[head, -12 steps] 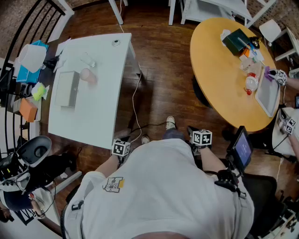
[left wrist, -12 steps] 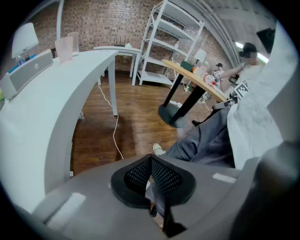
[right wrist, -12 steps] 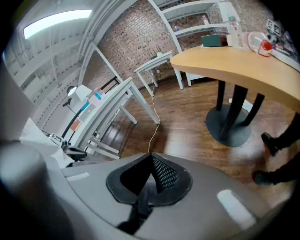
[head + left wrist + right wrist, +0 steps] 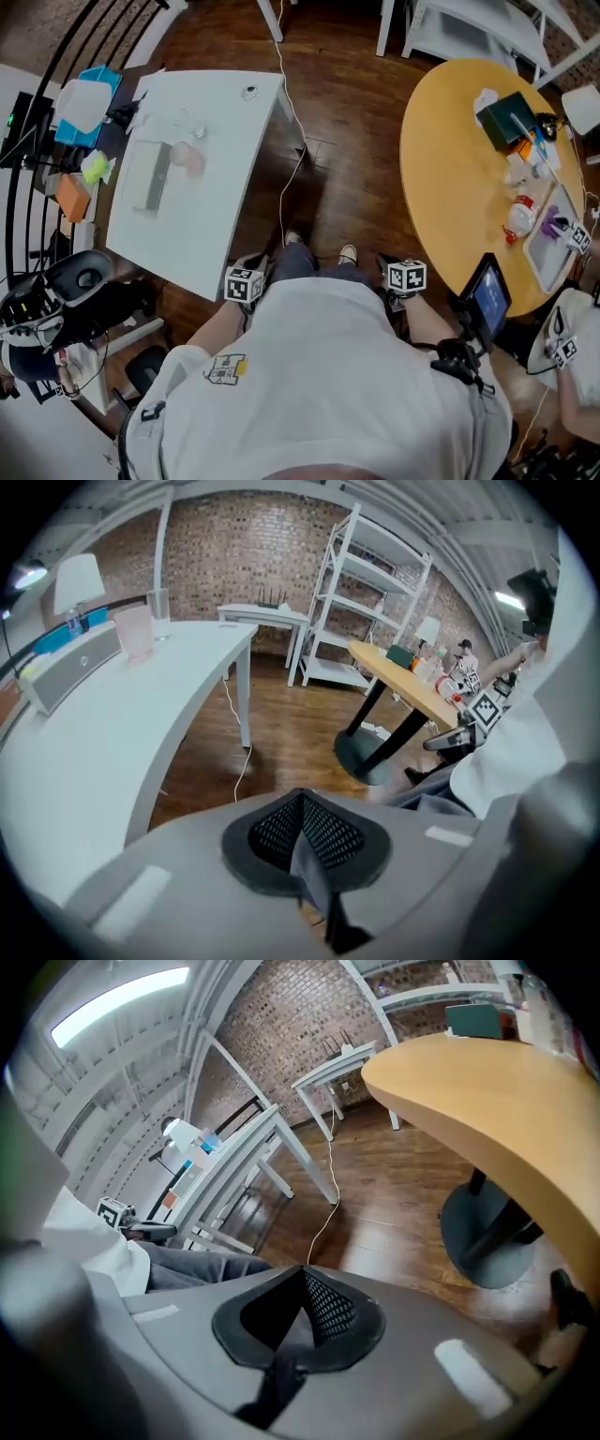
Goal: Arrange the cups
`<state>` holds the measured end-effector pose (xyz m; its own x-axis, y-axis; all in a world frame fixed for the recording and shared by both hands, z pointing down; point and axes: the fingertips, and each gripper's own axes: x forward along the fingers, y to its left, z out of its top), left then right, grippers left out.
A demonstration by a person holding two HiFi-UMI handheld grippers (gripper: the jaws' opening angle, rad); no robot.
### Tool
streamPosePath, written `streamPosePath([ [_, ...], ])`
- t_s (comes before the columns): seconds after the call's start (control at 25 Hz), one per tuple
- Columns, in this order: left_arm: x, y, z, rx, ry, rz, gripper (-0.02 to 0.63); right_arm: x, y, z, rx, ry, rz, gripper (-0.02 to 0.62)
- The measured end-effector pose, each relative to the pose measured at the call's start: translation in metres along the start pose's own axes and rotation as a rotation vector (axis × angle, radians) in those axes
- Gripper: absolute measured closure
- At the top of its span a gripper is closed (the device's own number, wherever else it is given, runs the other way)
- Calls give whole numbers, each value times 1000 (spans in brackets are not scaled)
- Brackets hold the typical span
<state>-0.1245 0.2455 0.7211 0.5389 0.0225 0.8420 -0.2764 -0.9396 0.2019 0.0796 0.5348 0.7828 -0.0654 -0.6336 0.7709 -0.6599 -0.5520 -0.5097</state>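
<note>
A pink cup [image 4: 187, 157] and a clear cup [image 4: 194, 128] stand at the far end of the white table [image 4: 211, 234], beside a grey box [image 4: 150, 176]. In the left gripper view the pink cup [image 4: 136, 632] and clear cup [image 4: 157, 604] are far off at upper left. My left gripper [image 4: 305, 855] is shut and empty, held low near my body, well short of the table. My right gripper [image 4: 295, 1326] is also shut with nothing in it. In the head view only their marker cubes show, left [image 4: 243, 284] and right [image 4: 406, 276].
A round wooden table [image 4: 450, 178] with bottles, a tray and a dark box stands to the right. Wooden floor with a white cable [image 4: 292, 178] lies between the two tables. A black railing and clutter line the left side. Another person's grippers show at the far right.
The head view has shifted, so both tables sit a little further right in the picture. My feet have shifted on the floor. Both grippers stay shut by my body.
</note>
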Motion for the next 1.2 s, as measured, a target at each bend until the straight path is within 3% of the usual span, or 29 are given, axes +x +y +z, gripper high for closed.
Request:
streamPosePath([
  [0.32,26,46,75,-60,-153,-25,606,55,9,89,-64,23,-9,595],
  [0.52,35,90,155,-89,-284,-93,606,96,33,182,-142,16,-15,595],
  [0.68,23,112,212,-181,-395,-150,606,122,67,270,-233,-15,14,595],
  [0.84,3,154,223,-325,-511,-60,606,144,121,338,-380,-27,92,595],
  [1.0,-11,189,223,-418,-581,54,606,173,203,397,-592,-34,227,595],
  [1.2,-24,218,213,-512,-624,198,606,208,314,429,-844,-24,438,595],
])
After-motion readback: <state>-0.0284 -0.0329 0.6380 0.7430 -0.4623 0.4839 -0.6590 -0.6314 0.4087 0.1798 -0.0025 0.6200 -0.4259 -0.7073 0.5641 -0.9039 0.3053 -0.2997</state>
